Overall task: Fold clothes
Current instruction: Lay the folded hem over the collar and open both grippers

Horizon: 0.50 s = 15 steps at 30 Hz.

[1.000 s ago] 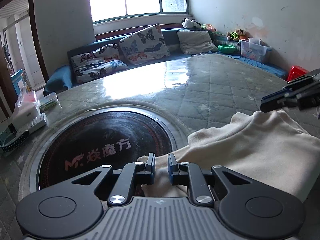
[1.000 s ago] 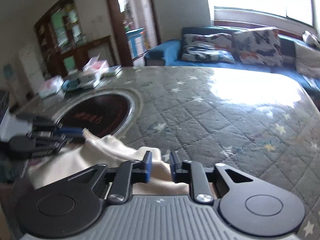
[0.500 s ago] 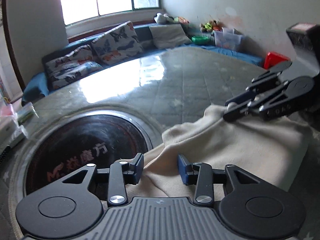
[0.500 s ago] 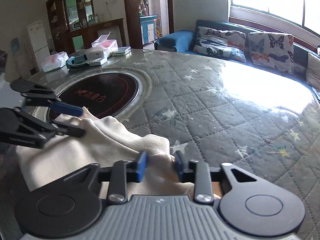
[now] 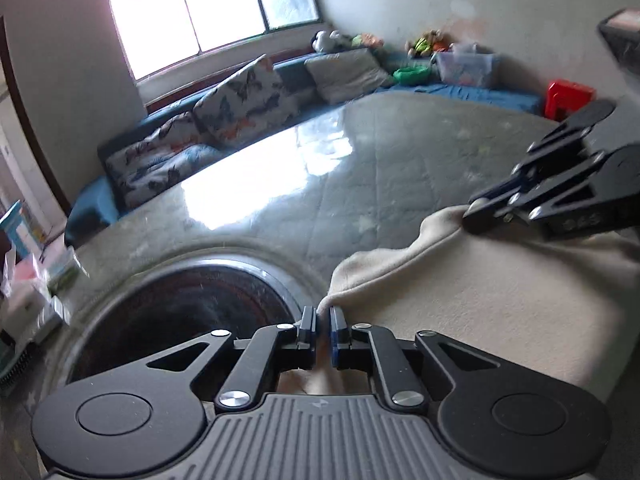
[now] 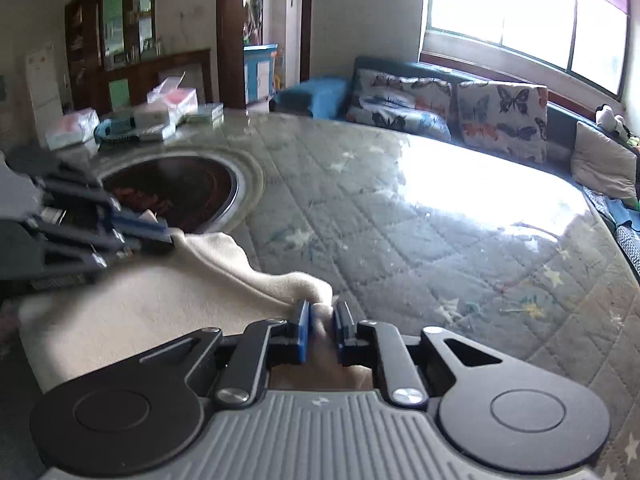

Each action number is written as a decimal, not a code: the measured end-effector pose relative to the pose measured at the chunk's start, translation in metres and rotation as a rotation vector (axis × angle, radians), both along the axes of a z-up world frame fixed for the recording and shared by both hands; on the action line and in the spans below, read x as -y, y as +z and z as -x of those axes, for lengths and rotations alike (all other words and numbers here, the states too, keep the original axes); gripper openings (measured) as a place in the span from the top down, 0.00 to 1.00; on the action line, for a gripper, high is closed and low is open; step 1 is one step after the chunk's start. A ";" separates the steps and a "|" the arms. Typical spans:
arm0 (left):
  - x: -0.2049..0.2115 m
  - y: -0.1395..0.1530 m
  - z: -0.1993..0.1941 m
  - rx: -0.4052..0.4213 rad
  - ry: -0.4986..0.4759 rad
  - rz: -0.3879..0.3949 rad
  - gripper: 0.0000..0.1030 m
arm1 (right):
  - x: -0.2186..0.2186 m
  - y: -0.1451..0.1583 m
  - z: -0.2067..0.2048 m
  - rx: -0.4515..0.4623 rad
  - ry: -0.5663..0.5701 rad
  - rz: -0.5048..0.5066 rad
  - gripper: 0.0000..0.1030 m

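A cream garment [image 5: 480, 288] lies on the quilted table cover, its far edge raised in a fold. My left gripper [image 5: 322, 320] is shut on the garment's left corner, next to the dark round hotplate [image 5: 180, 312]. My right gripper [image 6: 321, 316] is shut on the garment's other corner [image 6: 316, 292]. In the left wrist view the right gripper [image 5: 492, 208] shows at the right, pinching the cloth edge. In the right wrist view the left gripper [image 6: 160, 236] shows at the left, blurred, with the garment [image 6: 160, 308] stretched between the two.
The round table has a grey-green quilted cover with stars [image 6: 400, 220] and a shiny glare patch. Boxes and packets [image 6: 132, 120] sit at its far edge. A blue sofa with butterfly cushions [image 6: 460, 108] runs under the window. A red stool [image 5: 568, 94] stands beyond the table.
Both grippers opened half a second ago, then closed again on the garment's corners. The far edge of the cloth is now lifted off the table.
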<state>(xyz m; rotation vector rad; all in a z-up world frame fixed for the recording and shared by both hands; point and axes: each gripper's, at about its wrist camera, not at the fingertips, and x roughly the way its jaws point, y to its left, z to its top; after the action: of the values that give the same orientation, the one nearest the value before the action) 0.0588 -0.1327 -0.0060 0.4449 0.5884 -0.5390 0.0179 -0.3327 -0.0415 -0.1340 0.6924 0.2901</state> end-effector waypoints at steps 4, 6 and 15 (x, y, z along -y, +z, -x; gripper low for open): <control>-0.003 0.004 -0.004 -0.017 0.013 0.004 0.87 | 0.008 0.013 0.006 0.010 -0.022 -0.046 0.82; -0.004 0.005 -0.007 -0.026 0.020 0.014 0.86 | 0.007 0.017 0.011 0.019 -0.007 -0.041 0.82; -0.011 0.036 0.002 -0.055 0.059 0.188 0.79 | 0.009 -0.002 0.013 -0.028 -0.040 -0.049 0.82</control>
<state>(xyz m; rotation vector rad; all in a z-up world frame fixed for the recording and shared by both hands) 0.0567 -0.1212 0.0305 0.2342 0.5960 -0.5459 0.0045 -0.3420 -0.0439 -0.0692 0.7144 0.2706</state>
